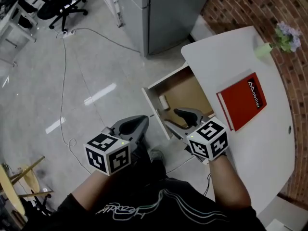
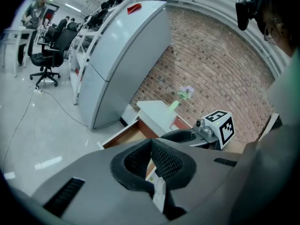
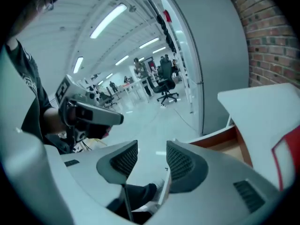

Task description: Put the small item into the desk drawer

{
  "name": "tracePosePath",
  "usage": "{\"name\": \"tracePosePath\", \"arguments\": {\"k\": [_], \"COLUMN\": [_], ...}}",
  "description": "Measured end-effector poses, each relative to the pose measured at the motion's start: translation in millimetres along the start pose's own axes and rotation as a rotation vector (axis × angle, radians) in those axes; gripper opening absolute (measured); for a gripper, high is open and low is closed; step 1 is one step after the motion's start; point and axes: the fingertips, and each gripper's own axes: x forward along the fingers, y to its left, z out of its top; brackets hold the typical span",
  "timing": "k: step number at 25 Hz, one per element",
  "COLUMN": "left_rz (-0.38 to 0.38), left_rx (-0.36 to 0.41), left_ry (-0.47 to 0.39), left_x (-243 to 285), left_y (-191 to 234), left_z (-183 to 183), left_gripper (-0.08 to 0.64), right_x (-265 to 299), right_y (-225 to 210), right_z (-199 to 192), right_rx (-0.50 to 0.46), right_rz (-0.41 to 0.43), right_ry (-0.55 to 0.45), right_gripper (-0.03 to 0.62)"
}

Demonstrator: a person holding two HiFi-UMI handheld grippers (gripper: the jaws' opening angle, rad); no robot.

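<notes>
Already inside drawer (image 1: 186, 93): small item (image 1: 164, 102), lengthwise along front panel, just ahead of right gripper (image 1: 179, 121) (jaws apart, empty); left gripper (image 1: 136, 125) clenched empty, outside the panel.

white desk (image 1: 250, 143): red book (image 1: 242, 101) laid flat on top, near drawer side. pale green vase with purple flowers (image 1: 281, 40) stood at far end, well apart from book. drawer (image 1: 185, 88) pulled open, wooden bottom exposed; small white item (image 1: 164, 102) laid inside, close to front panel. glossy grey floor (image 1: 72, 95): grey cabinet (image 1: 163, 13) stood beside desk, black office chair (image 1: 60, 4) farther off, white cable (image 1: 63, 81) trailed across.
</notes>
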Motion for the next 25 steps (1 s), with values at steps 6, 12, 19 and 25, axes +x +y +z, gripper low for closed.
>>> {"name": "tracePosePath", "arguments": {"k": [6,12,19,25], "left_rz": [-0.069,-0.114,-0.222,-0.260], "left_rx": [0.078,0.221,0.326,0.425], "left_ry": [-0.123,-0.228,-0.311,-0.355], "left_x": [-68,-133,-188,-216], "left_y": [-89,-179,-273,-318], "left_z": [39,76,95,85], "left_gripper": [0.020,0.021,0.020,0.020], "right_x": [-116,-213,-297,-334], "right_y": [75,142,201,239], "right_z": [67,92,121,123], "right_rx": [-0.032,-0.160,-0.208,-0.278], "right_rz": [0.067,0.097,0.186,0.191], "right_ry": [-0.266,-0.424,-0.601,-0.683], "right_gripper": [0.153,0.090,0.066,0.063]}}
